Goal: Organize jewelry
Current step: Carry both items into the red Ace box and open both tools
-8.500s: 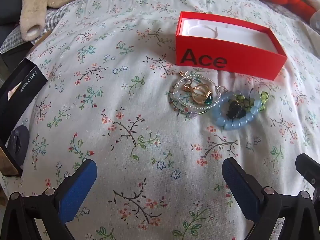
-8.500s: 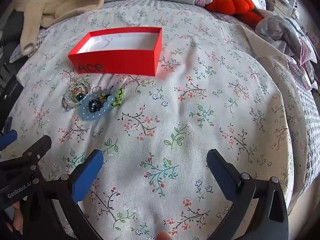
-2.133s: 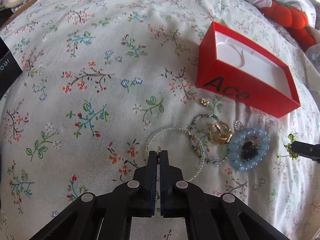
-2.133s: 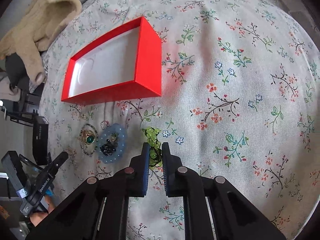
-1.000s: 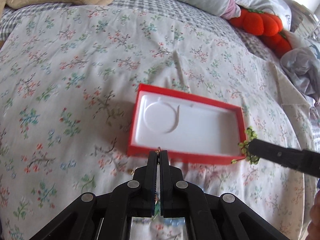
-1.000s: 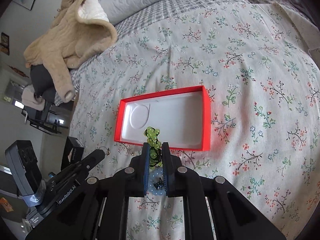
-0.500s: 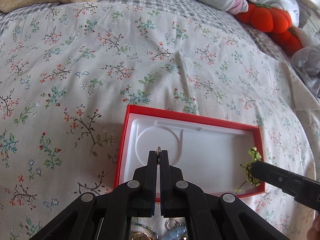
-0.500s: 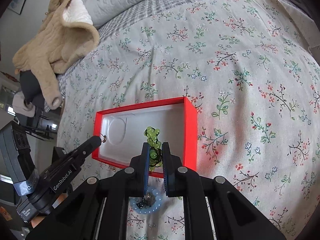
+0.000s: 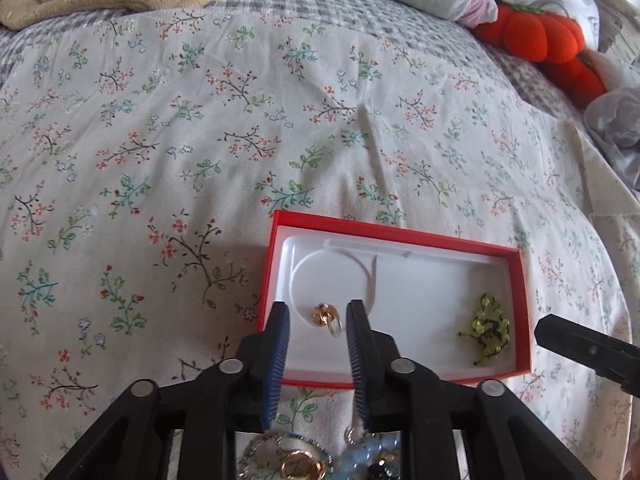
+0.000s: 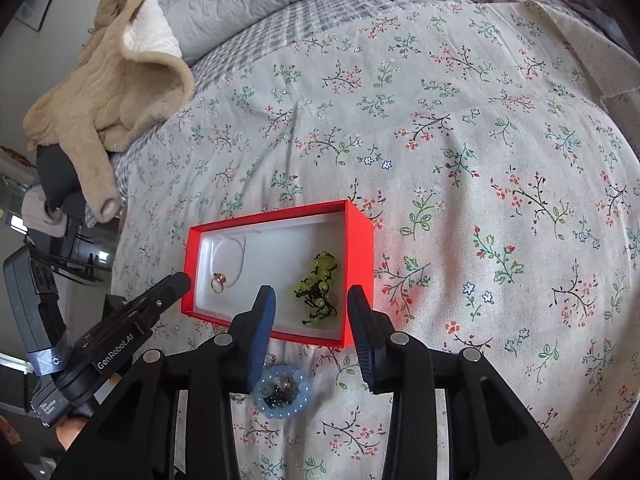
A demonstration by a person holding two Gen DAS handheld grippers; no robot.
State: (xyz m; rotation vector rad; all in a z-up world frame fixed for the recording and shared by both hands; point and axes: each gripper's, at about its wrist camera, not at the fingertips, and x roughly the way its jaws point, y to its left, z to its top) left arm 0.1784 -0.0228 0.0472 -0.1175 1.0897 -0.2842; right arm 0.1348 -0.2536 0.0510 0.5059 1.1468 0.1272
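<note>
Ahead of the left tool (image 9: 316,322) sits the red box (image 9: 522,320), matt card outside with a smooth, slightly glossy white plastic liner (image 9: 420,300). Between its ribbed blue rubbery pads (image 9: 278,344) a gold ring (image 9: 325,314) lies on the liner — polished metal. The green bead strand (image 10: 318,286), ahead of the right tool (image 10: 310,314), looks like translucent glass or plastic on dark thread. Below that tool, the pale blue bead bracelet (image 10: 283,395) is milky and smooth. The bed's floral sheet (image 10: 460,160) is matt woven cloth; the beige garment (image 10: 120,80) — soft, quilted fleece.
</note>
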